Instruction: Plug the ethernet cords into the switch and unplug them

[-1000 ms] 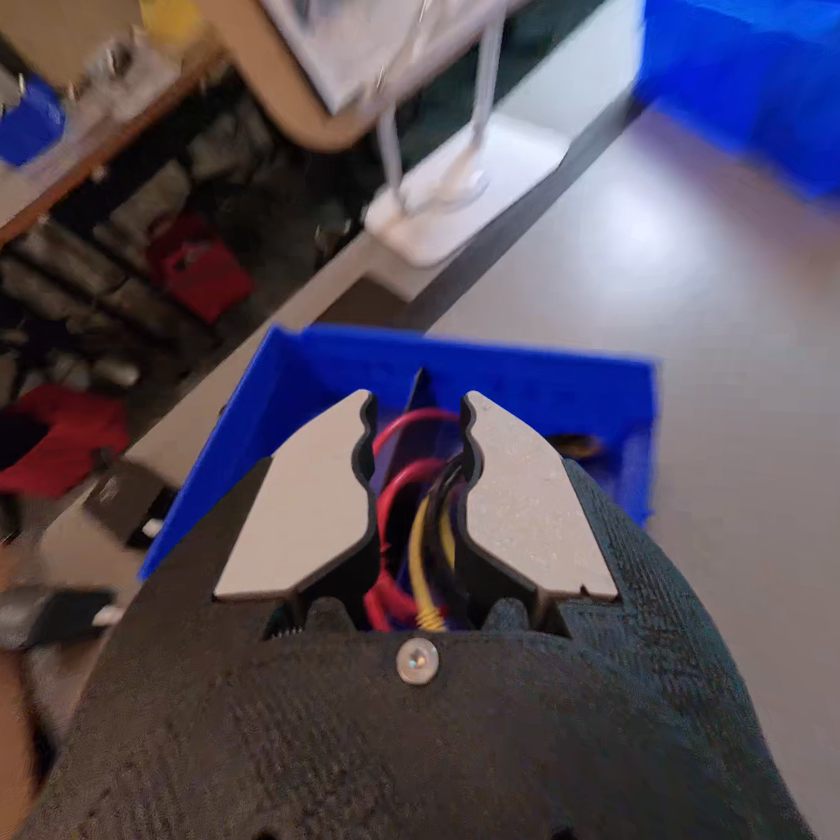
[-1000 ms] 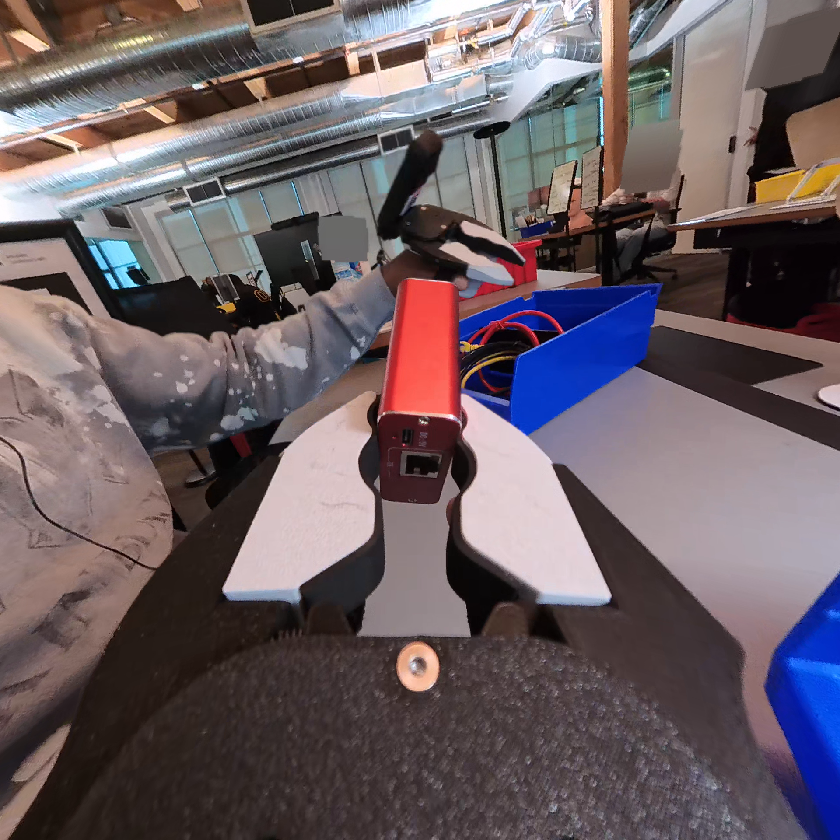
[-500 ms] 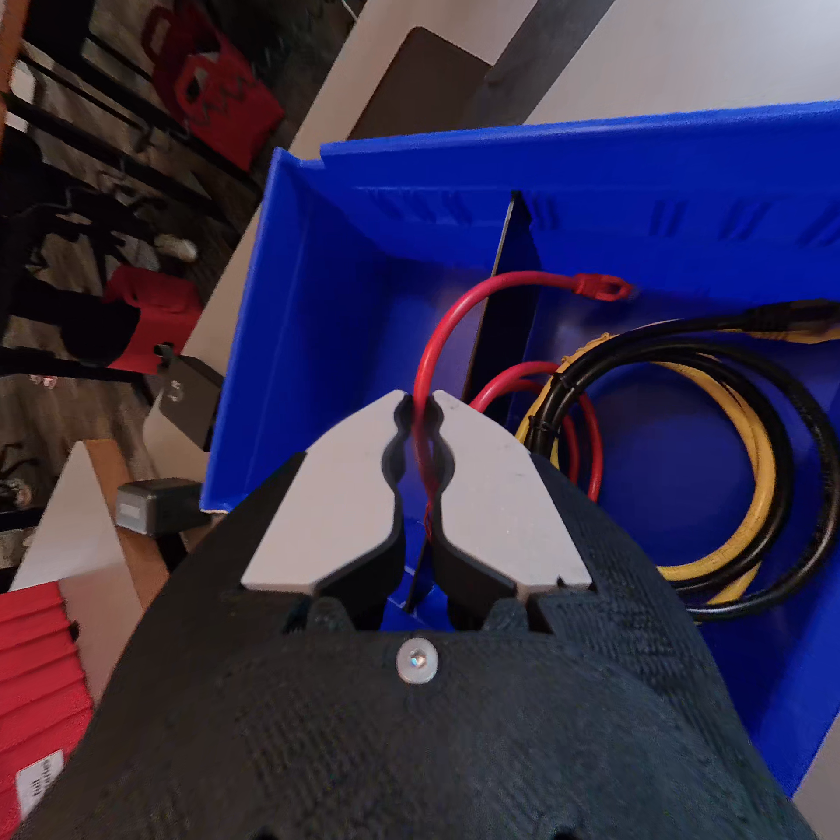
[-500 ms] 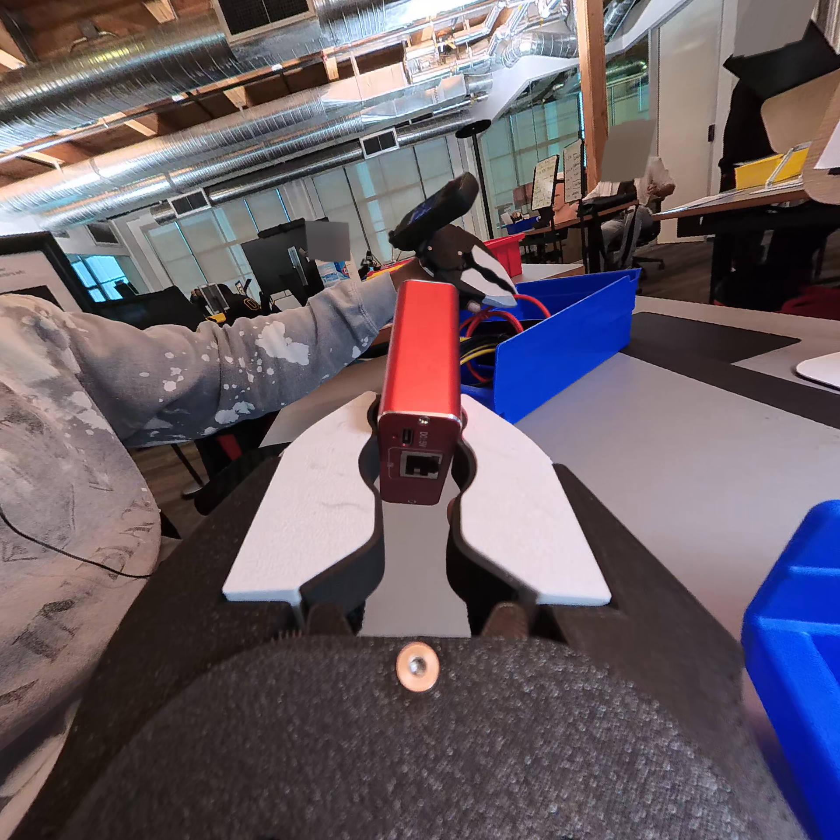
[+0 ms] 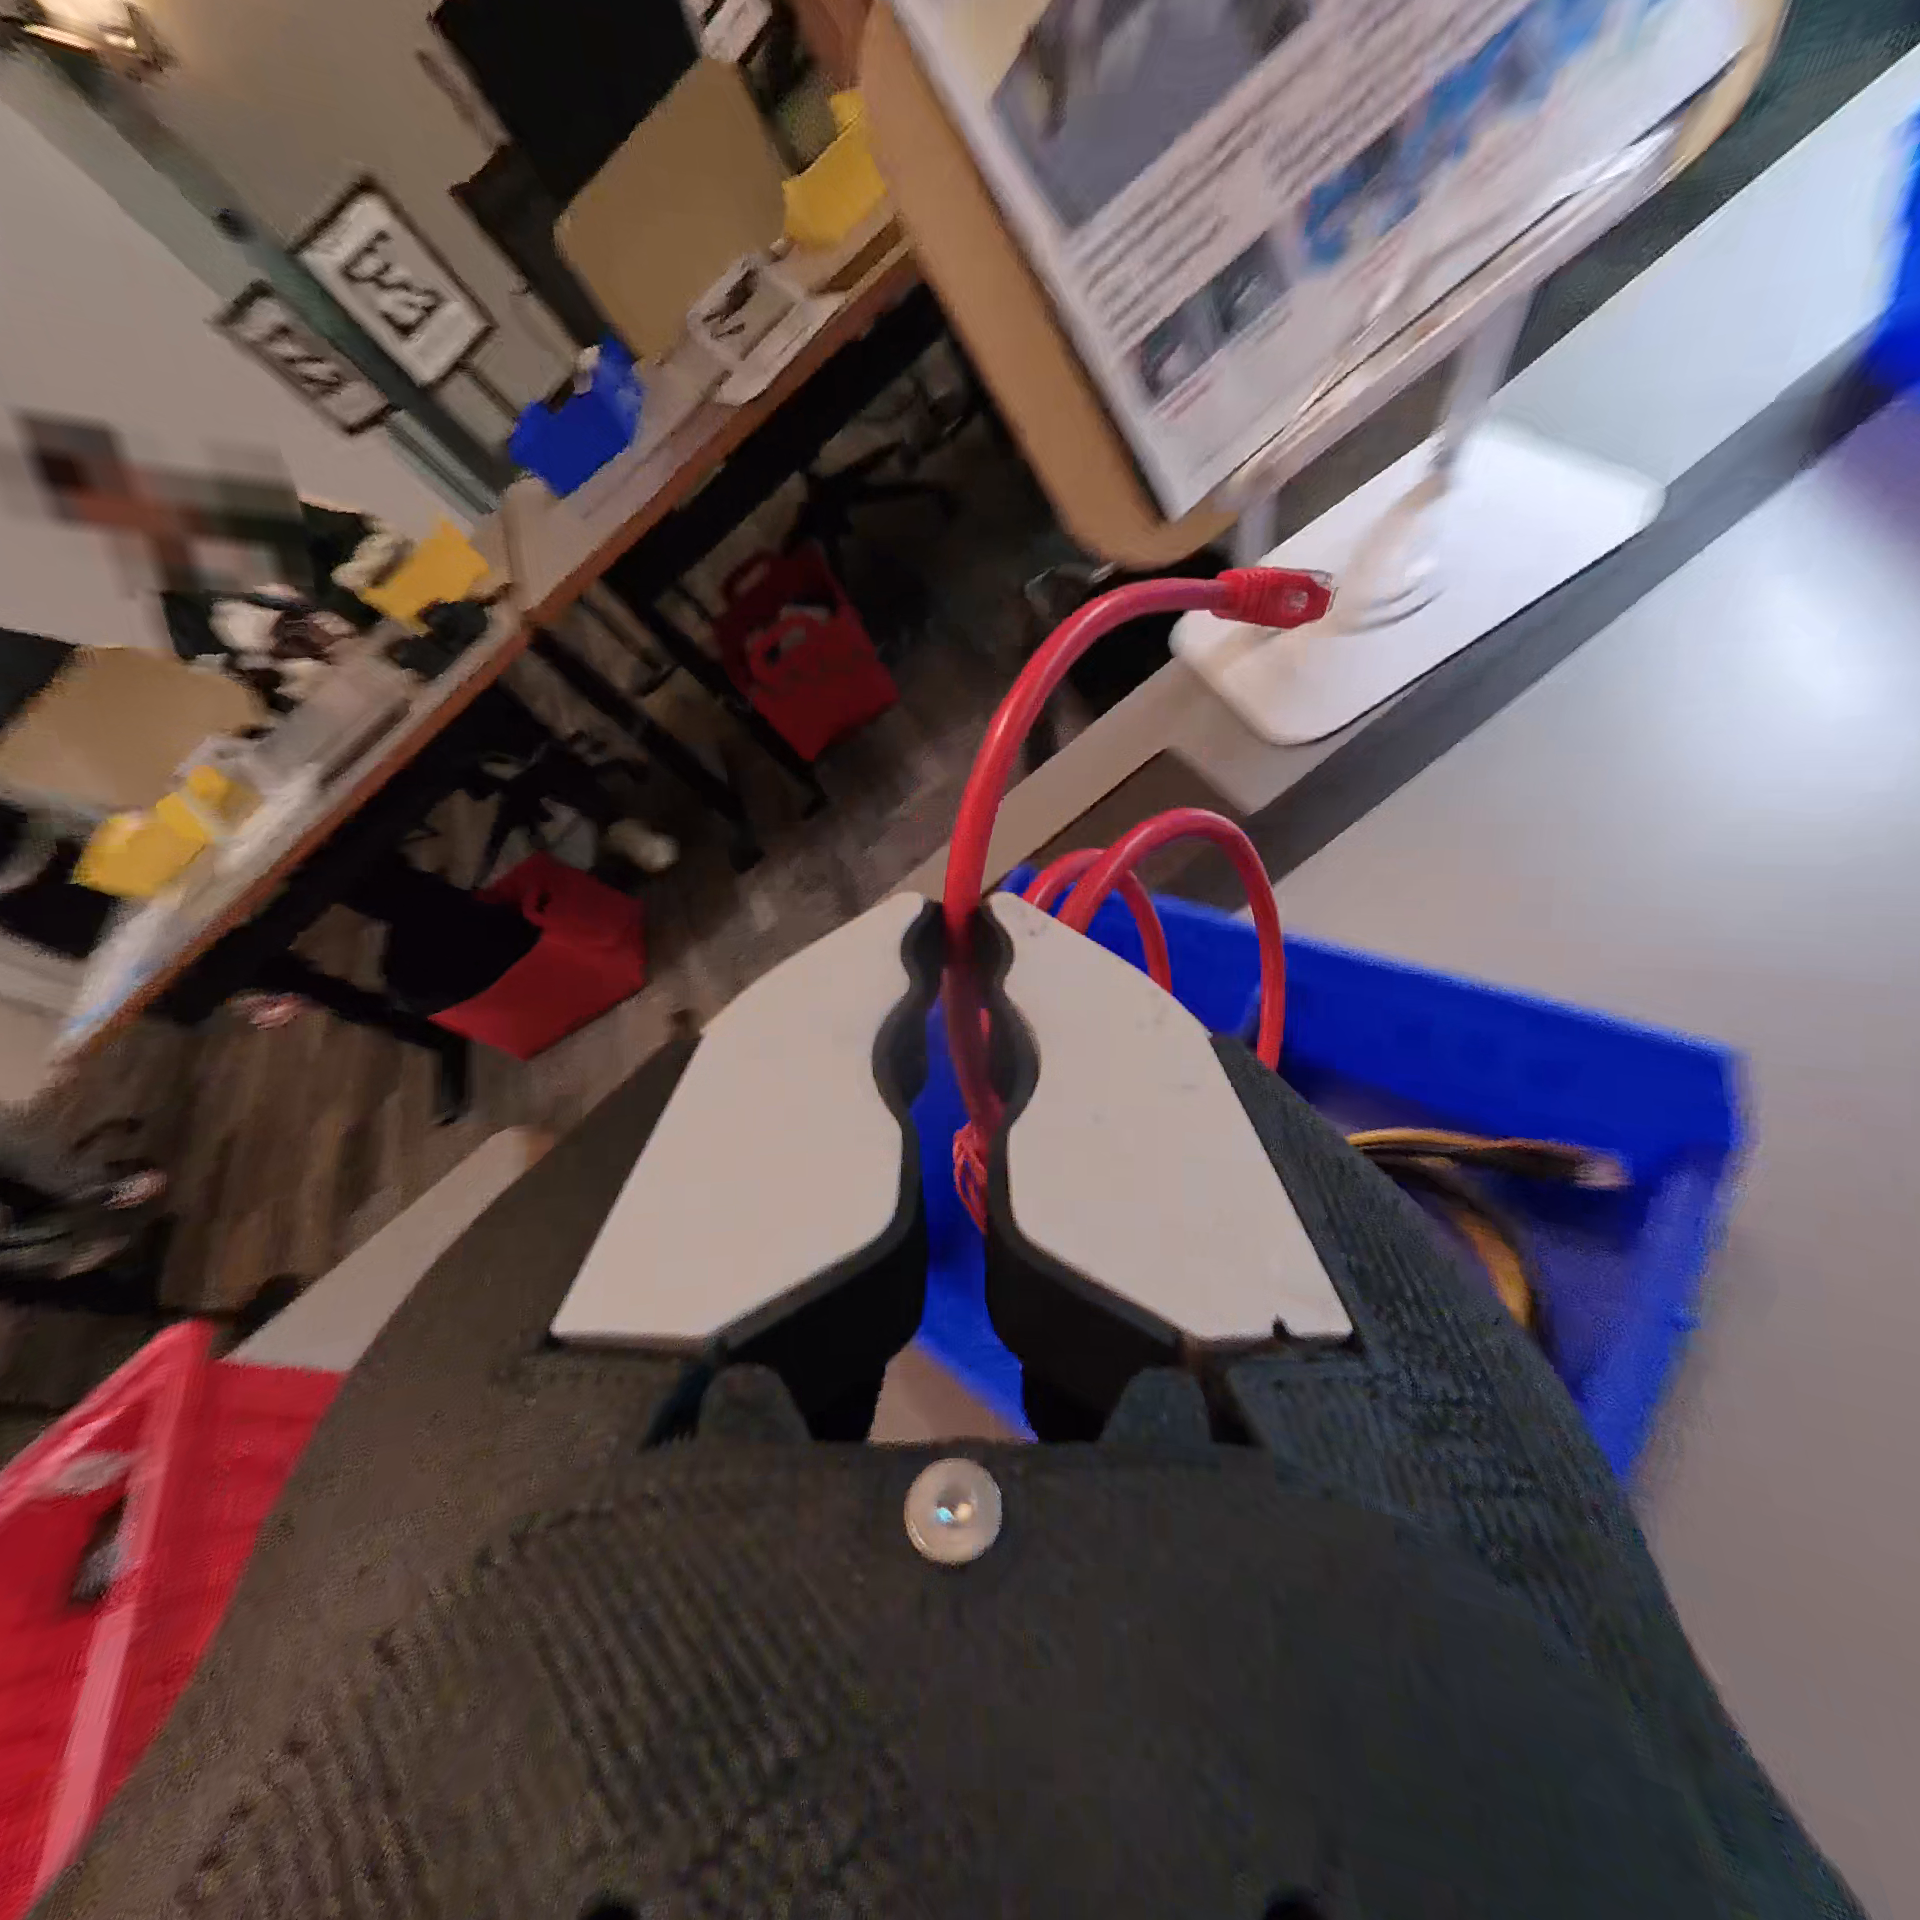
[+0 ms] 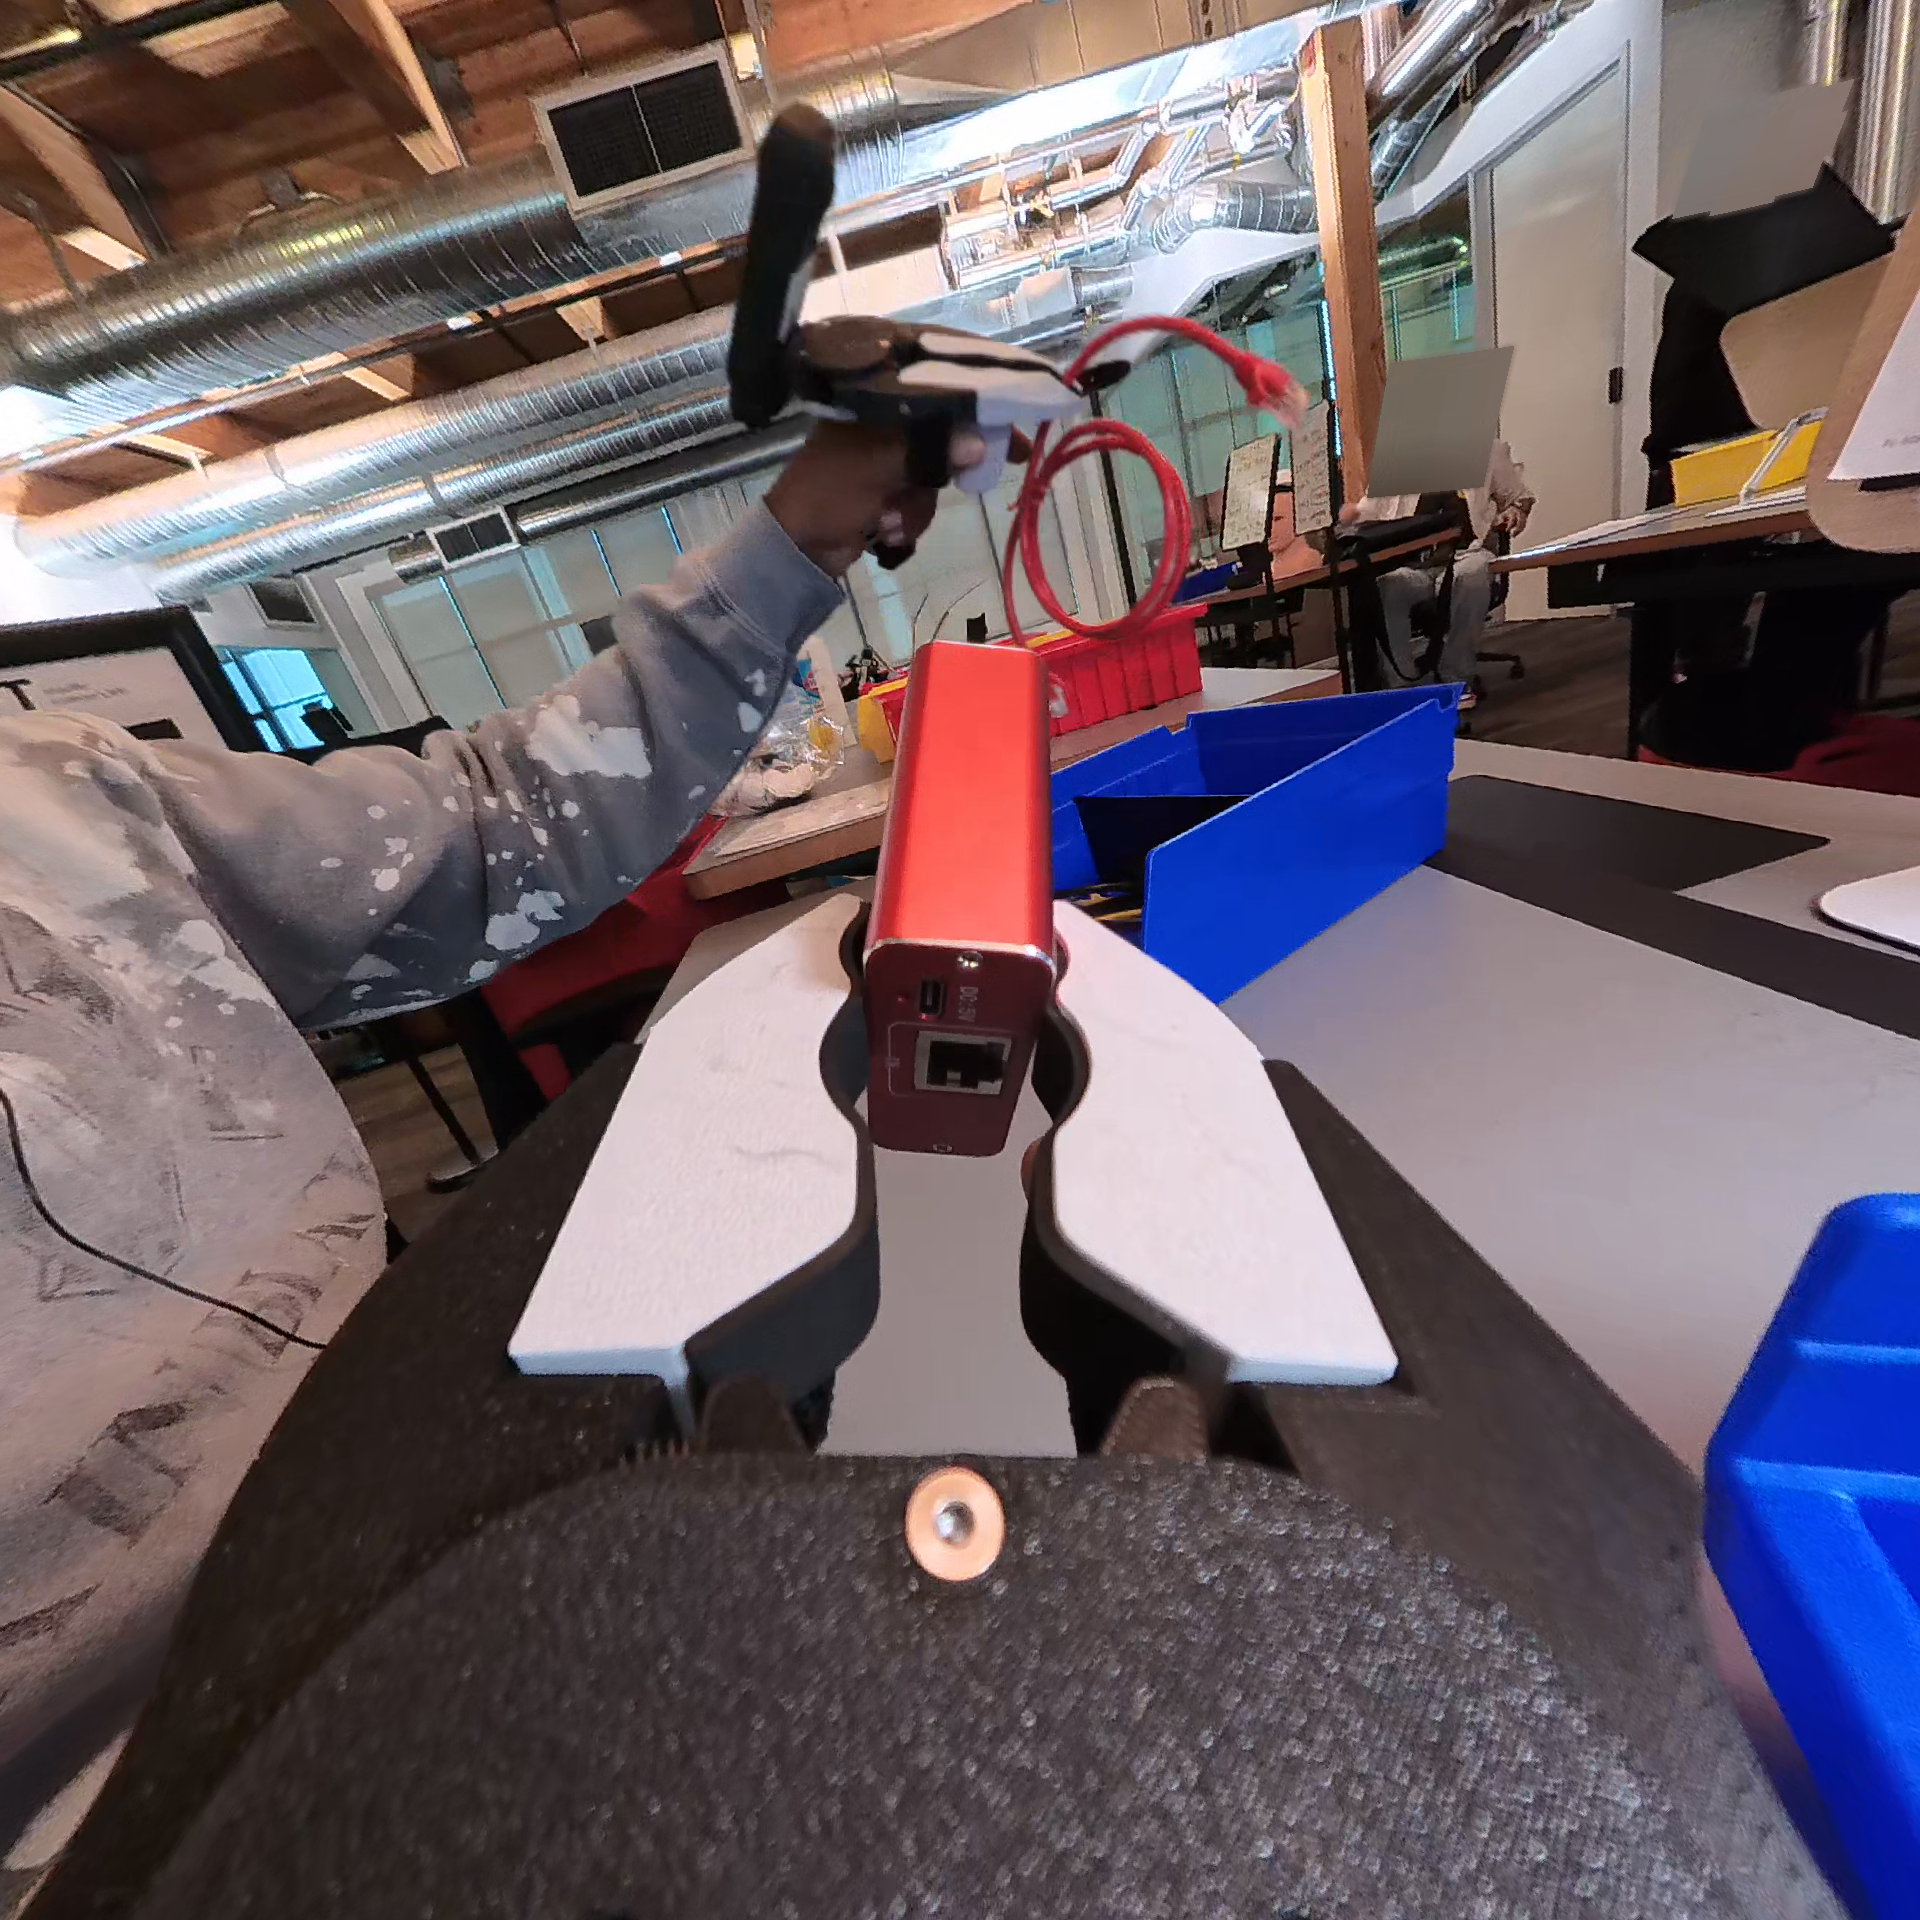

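My left gripper (image 5: 961, 920) is shut on a red ethernet cord (image 5: 987, 769). The cord arches up to its plug (image 5: 1273, 597), and its coils hang over the blue bin (image 5: 1475, 1049). Yellow and black cords (image 5: 1455, 1153) lie in the bin. My right gripper (image 6: 961, 920) is shut on the red switch (image 6: 971, 800), which points away, with a port (image 6: 961, 1062) on its near end. In the right wrist view the left gripper (image 6: 1081, 379) is held high above the blue bin (image 6: 1309, 821), and the red cord (image 6: 1101, 520) dangles from it.
A grey table (image 6: 1558, 1081) lies under both grippers. A second blue bin (image 6: 1839, 1507) sits at the near right. A white stand base (image 5: 1455, 582) with a poster board is beyond the first bin. A red bin (image 5: 94, 1538) is at the left.
My left gripper, which closed on the red cord inside the bin, has lifted it up and out. The right gripper still holds the switch, almost unmoved.
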The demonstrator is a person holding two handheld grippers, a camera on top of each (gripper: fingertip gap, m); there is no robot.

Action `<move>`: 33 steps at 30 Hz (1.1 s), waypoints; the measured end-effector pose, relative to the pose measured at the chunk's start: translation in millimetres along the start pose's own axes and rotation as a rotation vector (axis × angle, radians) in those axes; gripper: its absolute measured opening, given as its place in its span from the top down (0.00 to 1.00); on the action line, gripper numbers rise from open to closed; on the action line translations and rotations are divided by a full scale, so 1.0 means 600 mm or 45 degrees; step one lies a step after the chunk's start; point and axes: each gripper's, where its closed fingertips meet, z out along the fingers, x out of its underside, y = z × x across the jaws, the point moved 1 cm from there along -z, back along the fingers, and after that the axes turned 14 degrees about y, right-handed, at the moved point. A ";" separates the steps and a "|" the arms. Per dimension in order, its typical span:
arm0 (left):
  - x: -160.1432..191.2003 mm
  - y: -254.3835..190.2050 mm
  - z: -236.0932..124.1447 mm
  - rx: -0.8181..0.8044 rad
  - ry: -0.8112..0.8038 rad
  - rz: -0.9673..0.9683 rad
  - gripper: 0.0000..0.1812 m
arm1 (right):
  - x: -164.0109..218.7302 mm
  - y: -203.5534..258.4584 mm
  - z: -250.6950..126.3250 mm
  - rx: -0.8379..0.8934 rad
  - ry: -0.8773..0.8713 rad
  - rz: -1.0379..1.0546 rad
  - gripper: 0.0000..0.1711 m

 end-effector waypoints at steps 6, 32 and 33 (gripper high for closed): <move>-0.032 -0.182 -0.050 0.858 -0.113 -0.263 0.97 | -0.007 0.000 -0.007 0.001 -0.030 0.000 0.84; 0.135 -0.543 0.119 0.860 0.128 0.214 0.88 | 0.003 0.013 -0.016 -0.110 -0.002 -0.044 0.84; 0.129 -0.552 0.130 0.858 0.134 0.261 0.88 | 0.004 0.011 -0.017 -0.105 0.001 -0.044 0.84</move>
